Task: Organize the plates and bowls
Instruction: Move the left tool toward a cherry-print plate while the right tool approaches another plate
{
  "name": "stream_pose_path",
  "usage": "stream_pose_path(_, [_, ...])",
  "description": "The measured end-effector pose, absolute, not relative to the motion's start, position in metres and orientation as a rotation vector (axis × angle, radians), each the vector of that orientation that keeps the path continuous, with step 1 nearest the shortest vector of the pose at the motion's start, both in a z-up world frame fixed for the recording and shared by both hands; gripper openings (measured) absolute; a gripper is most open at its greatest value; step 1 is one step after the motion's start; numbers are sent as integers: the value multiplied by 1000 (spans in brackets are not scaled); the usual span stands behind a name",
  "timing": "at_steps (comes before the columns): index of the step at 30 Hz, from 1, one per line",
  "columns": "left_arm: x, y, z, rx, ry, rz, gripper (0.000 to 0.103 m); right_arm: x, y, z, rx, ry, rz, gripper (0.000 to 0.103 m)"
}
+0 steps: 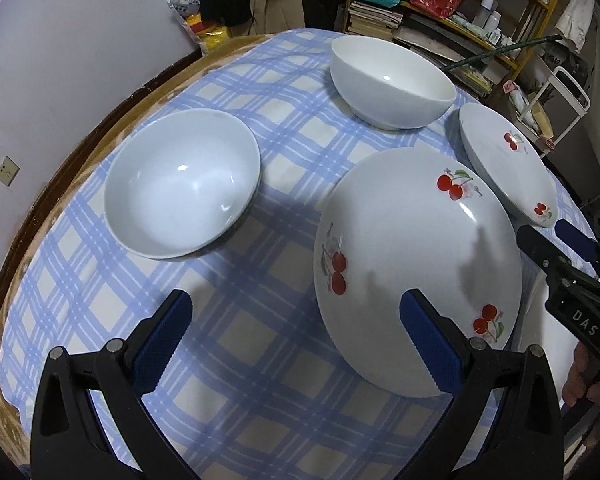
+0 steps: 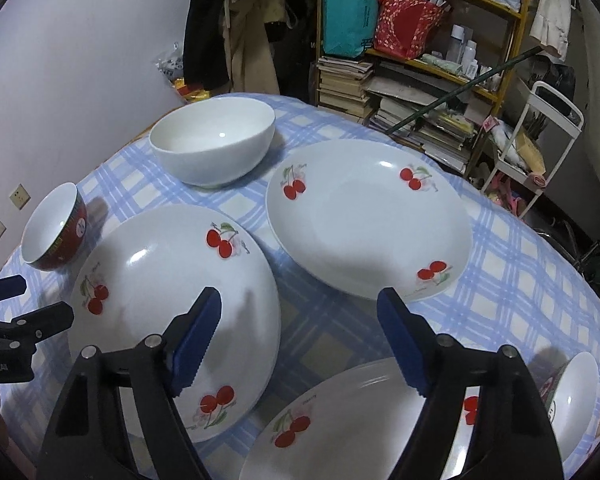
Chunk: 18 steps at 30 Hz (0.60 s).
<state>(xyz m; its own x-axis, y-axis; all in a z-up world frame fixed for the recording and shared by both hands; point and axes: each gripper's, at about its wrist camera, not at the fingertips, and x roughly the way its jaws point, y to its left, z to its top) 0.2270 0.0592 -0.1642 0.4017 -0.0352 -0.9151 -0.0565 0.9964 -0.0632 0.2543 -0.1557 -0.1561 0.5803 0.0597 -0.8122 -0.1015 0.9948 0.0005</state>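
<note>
Left-wrist view: the left gripper (image 1: 296, 340) hangs above the checked cloth (image 1: 260, 360) with its jaws spread wide and nothing between them. Its right finger overlaps the near rim of the near plate (image 1: 412, 256), a cherry-patterned dish; whether it touches the rim cannot be told. A white bowl (image 1: 182, 184) lies ahead to the left, a second white bowl (image 1: 392, 82) farther back, and the far plate (image 1: 504, 164) beyond, cut partly by the near plate's edge. The right gripper (image 1: 556, 246) enters at the right border, only partly visible.

Right-wrist view: the right gripper (image 2: 300, 336) stands wide open and empty over the cloth, in the gap among three cherry plates: the near plate (image 2: 172, 300) under its left finger, the far plate (image 2: 368, 220) ahead, and a third plate (image 2: 340, 424) below, largely hidden by the gripper body. A red bowl (image 2: 54, 228) sits at the left. Another bowl (image 2: 572, 396) at lower right is cropped and indistinct.
</note>
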Motion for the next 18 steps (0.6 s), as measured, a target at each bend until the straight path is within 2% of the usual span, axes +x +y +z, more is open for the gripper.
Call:
stream_pose_path(8, [232, 59, -176, -127, 1198, -18, 102, 260, -154, -167, -37, 973, 107, 84])
stream_pose_path(10, [234, 60, -177, -134, 1200, -17, 97, 262, -153, -169, -36, 979, 114, 84])
stream_pose_path(13, [237, 61, -182, -136, 1210, -5, 96, 263, -153, -172, -23, 981, 116, 84])
stream_pose_path(18, [243, 62, -191, -151, 1237, -21, 75, 266, -148, -178, -26, 993, 140, 84])
